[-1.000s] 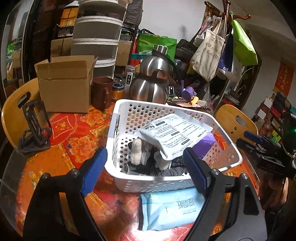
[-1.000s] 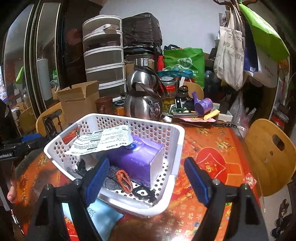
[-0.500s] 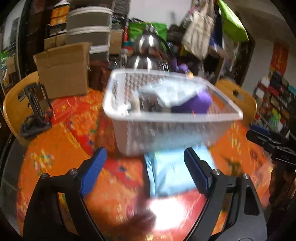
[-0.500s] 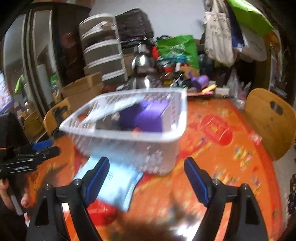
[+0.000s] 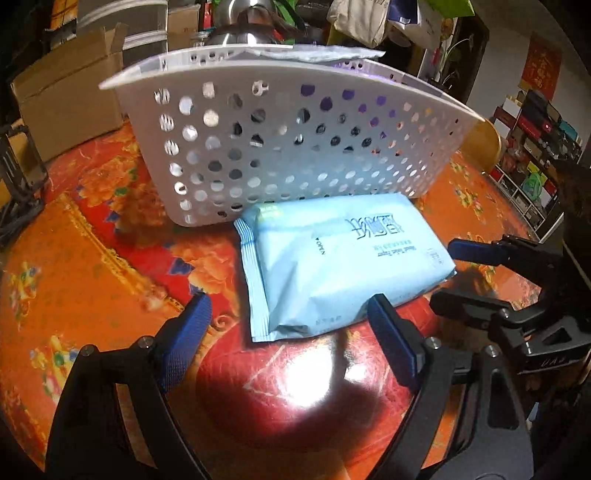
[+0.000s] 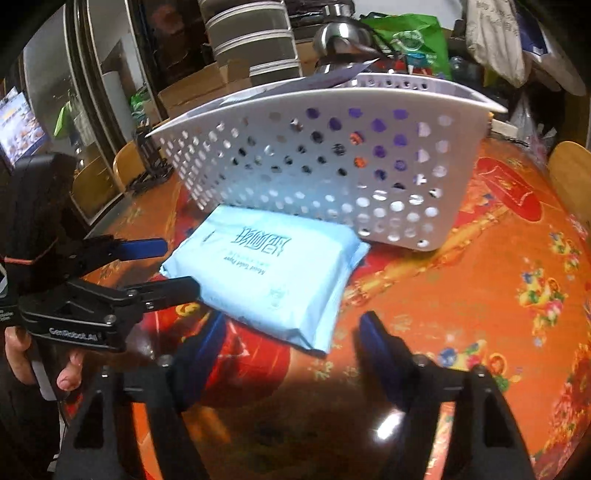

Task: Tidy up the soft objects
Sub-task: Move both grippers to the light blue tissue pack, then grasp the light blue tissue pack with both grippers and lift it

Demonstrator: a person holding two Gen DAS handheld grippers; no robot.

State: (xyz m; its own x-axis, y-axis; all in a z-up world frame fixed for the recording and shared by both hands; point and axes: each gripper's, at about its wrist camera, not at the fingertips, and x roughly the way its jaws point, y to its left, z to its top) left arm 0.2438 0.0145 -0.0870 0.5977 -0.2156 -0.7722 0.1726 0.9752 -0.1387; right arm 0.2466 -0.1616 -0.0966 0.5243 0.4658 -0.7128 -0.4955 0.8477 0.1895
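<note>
A light-blue soft tissue pack [image 5: 332, 266] [image 6: 273, 273] lies flat on the red floral tablecloth against the near wall of a white perforated basket [image 5: 295, 140] [image 6: 332, 166]. Through the basket's holes I see purple and dark items, and a white printed packet sticks out over its rim. My left gripper [image 5: 288, 302] [image 6: 173, 266] is open and low over the table, its blue pads either side of the pack's near end. My right gripper [image 6: 293, 321] [image 5: 458, 275] comes in from the other end. Its jaws are closing with the pack's corner between them, pads not pressing.
A cardboard box [image 5: 70, 99] and a black stand [image 5: 18, 173] sit left of the basket. A steel kettle [image 5: 243, 22] stands behind it. A wooden chair [image 6: 569, 173] is at the table's right edge. A person's hand [image 6: 70, 373] holds the left gripper.
Both grippers have dropped close to the table and closed in on the blue pack. The basket is now seen from the side. The right jaws have narrowed.
</note>
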